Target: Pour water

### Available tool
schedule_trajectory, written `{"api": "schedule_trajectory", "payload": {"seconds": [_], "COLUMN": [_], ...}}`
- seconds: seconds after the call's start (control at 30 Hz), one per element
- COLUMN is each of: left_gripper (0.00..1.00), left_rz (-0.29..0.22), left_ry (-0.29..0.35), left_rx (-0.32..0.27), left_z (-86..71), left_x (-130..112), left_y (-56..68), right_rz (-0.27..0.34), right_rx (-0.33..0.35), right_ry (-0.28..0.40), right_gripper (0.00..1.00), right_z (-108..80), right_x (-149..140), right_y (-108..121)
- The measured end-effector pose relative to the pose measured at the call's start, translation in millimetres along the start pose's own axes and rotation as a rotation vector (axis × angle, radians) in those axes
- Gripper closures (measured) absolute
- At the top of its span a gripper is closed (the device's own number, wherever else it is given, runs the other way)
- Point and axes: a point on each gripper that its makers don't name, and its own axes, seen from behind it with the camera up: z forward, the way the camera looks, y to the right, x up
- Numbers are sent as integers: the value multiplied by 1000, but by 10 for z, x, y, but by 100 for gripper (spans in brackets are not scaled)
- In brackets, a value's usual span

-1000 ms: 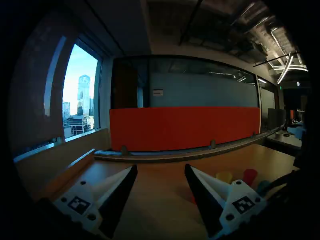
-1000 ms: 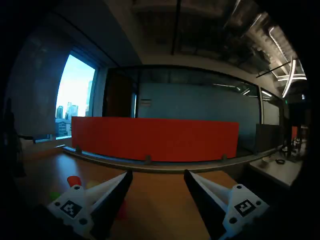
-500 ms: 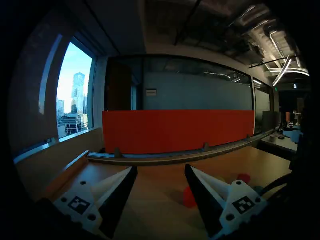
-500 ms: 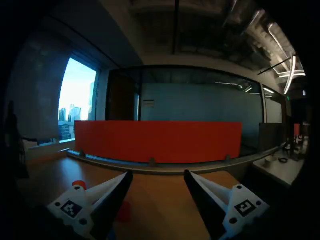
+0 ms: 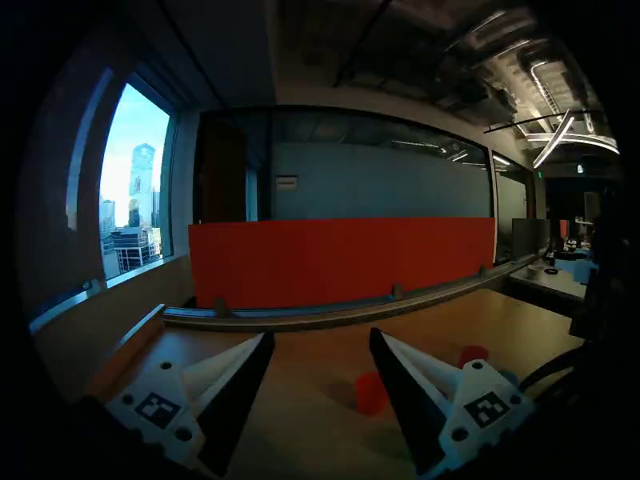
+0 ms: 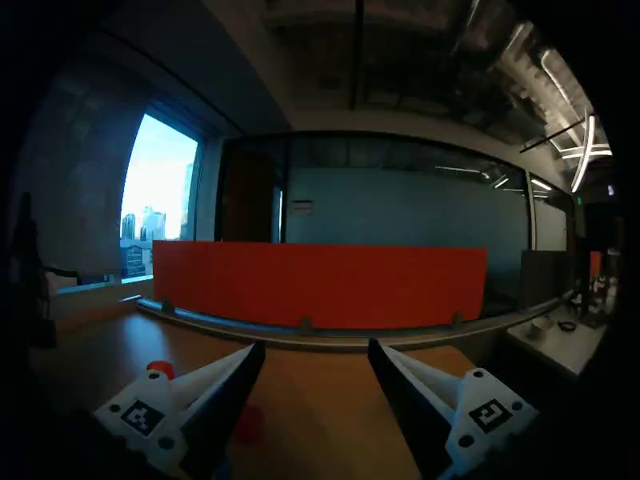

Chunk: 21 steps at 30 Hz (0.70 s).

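- In the left gripper view, the scene has slid leftward over the last second. The yellow cup that showed past the right finger is gone from sight.
- A red cup point(image 5: 370, 392) now stands in the gap of the left gripper point(image 5: 320, 333), just beside the inner edge of its right finger and not touching it.
- A second cup point(image 5: 474, 354), also red, peeks above that same finger, farther off toward the right edge of the table point(image 5: 480, 308).
- In the right gripper view, the yellow and green cups have dropped out at the left. What remains is a red cup point(image 6: 248, 422) close by the left finger and a red top point(image 6: 160, 370) showing above that finger.
- I judge the pouring not yet begun: the left gripper seems to be lining up on the red cup, with the grasp yet to come. Whether any cup holds water cannot be told.
- The cups stand well in from the far edge of the table, where the orange divider point(image 5: 344, 260) runs.
- The left gripper is held low over the table, about level, aimed at the divider, with its jaws spread wide and nothing between the pads.
- The right gripper point(image 6: 316, 344) has tipped up slightly and also sits level, facing the divider. Its jaws are released and hold nothing.
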Motion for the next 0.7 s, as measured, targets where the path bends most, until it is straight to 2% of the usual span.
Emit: {"api": "schedule_trajectory", "payload": {"seconds": [0.17, 0.37, 0.47, 0.7], "left_gripper": [13, 13, 13, 13], "left_rz": [1, 17, 9, -21], "left_ry": [-6, -22, -25, -9], "left_rx": [-54, -126, -165, -325], "left_z": [11, 0, -9, -86], "left_x": [2, 1, 26, 149], "left_y": [92, 214, 284, 590], "right_rz": [0, 7, 7, 16], "right_rx": [36, 131, 182, 329], "right_ry": [-8, -27, -36, -38], "right_gripper": [1, 1, 1, 1], "right_z": [11, 16, 17, -15], "right_x": [23, 28, 28, 59], "right_y": [-74, -254, -338, -590]}}
